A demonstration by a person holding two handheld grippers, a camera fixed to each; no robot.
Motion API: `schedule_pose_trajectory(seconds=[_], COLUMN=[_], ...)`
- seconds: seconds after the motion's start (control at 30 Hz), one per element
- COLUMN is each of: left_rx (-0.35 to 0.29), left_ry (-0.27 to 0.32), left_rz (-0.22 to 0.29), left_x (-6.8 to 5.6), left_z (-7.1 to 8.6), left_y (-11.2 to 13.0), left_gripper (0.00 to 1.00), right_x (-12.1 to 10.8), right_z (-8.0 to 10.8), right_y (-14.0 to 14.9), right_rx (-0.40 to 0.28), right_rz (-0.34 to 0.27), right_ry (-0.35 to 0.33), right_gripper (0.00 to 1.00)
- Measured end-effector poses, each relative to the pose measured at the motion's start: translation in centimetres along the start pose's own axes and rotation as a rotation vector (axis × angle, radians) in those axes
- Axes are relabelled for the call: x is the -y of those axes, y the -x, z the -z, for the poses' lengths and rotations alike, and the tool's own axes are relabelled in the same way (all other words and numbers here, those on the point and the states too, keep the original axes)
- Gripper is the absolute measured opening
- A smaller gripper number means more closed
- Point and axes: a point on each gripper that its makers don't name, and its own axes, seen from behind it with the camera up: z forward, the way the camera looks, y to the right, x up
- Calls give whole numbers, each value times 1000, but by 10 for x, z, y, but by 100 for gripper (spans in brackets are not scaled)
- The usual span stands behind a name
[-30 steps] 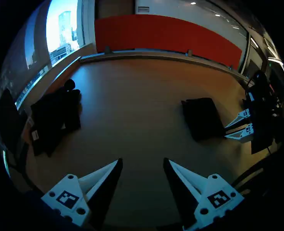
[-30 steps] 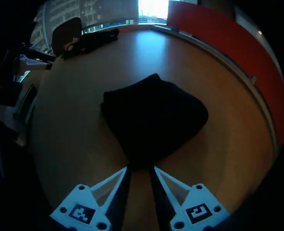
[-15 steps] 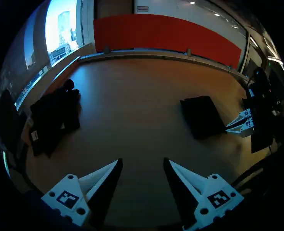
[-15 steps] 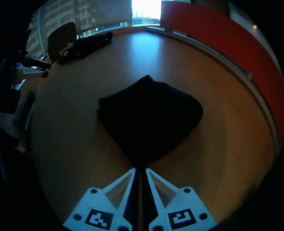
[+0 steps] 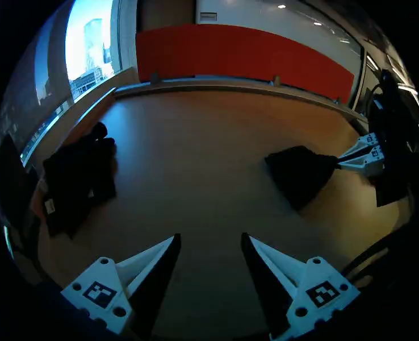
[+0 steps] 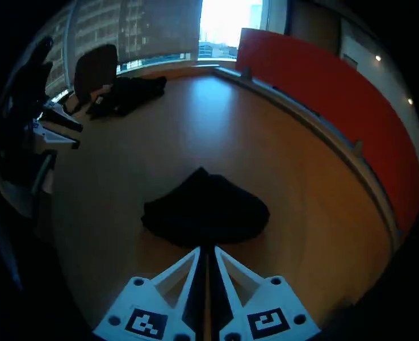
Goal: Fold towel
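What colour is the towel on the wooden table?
Plain black towel, best seen in the right gripper view.

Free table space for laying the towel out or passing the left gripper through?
Biggest bare patch: the tabletop between the dark pile by the window and the towel, straight ahead of the open left gripper. Also bare: the strip from towel to the red partition. Crowded: the pile's corner, and the towel's near edge, where the right gripper pinches it.

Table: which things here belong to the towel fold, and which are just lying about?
Job: towel; right tool, shut on the towel's edge; left tool, open above the table.
Lying about: dark pile on the table; chair behind it.
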Motion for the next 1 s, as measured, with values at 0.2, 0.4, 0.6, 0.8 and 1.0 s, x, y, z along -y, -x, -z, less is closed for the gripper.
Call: schedule_pose_trajectory(seconds=[0.2, 0.4, 0.6, 0.8, 1.0], left_rx=[-14, -24, -33, -36, -30], left_ry=[9, 17, 26, 36, 41], left_rz=[-6, -14, -21, -28, -37], left_x=[-4, -9, -15, -21, -24], left_z=[0, 0, -1, -2, -6], left_y=[-8, -14, -20, -24, -26], left_gripper=[77, 78, 78, 78, 77], right_x=[-20, -36, -51, -71, -101], right_z=[16, 36, 51, 64, 82], right_y=[-47, -80, -86, -74, -60], right_rx=[-72, -134, -154, -147, -141], right_rz=[33, 42, 29, 10, -21], right_ry=[34, 64, 92, 129, 167], right_gripper=[6, 6, 6, 6, 6])
